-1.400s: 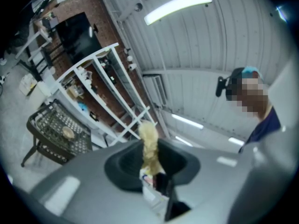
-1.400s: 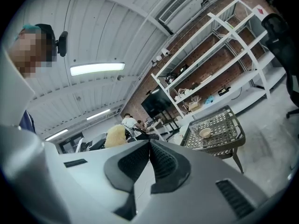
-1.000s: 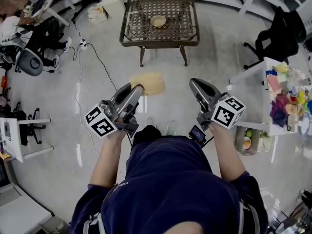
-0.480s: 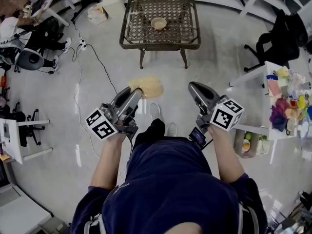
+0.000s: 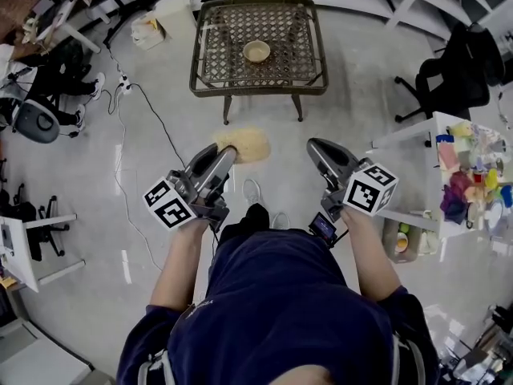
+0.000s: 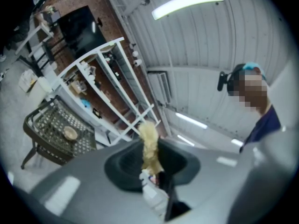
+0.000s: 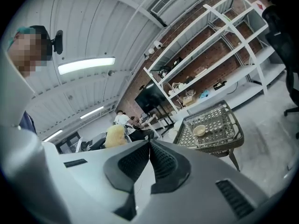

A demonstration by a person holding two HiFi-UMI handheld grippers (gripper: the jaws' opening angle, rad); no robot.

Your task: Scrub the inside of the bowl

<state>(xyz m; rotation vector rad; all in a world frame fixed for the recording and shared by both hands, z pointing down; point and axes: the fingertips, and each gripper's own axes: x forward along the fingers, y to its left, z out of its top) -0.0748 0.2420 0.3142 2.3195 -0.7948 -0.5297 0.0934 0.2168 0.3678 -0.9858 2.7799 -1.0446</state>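
Note:
A small tan bowl (image 5: 256, 51) sits on a wicker table (image 5: 210, 64) ahead of me; it shows too as the bowl (image 6: 70, 133) and the bowl (image 7: 199, 130). My left gripper (image 5: 228, 150) is shut on a yellow scrub pad (image 5: 245, 143), which sticks out past the jaws as a fluffy yellow strip (image 6: 149, 146). My right gripper (image 5: 314, 147) is shut with nothing in it, its ribbed pads (image 7: 159, 160) meeting. Both grippers are held at waist height, well short of the table.
Grey floor lies between me and the table. A cable (image 5: 148, 99) runs across the floor at left. A white table (image 5: 449, 135) with colourful clutter stands at right, a black chair (image 5: 458, 70) behind it. White shelving (image 7: 219, 41) lines the far wall. Seated people (image 5: 40, 79) are far left.
The wicker table and bowl have shifted slightly lower and nearer in the head view. Both grippers keep their pose; the pad stays held.

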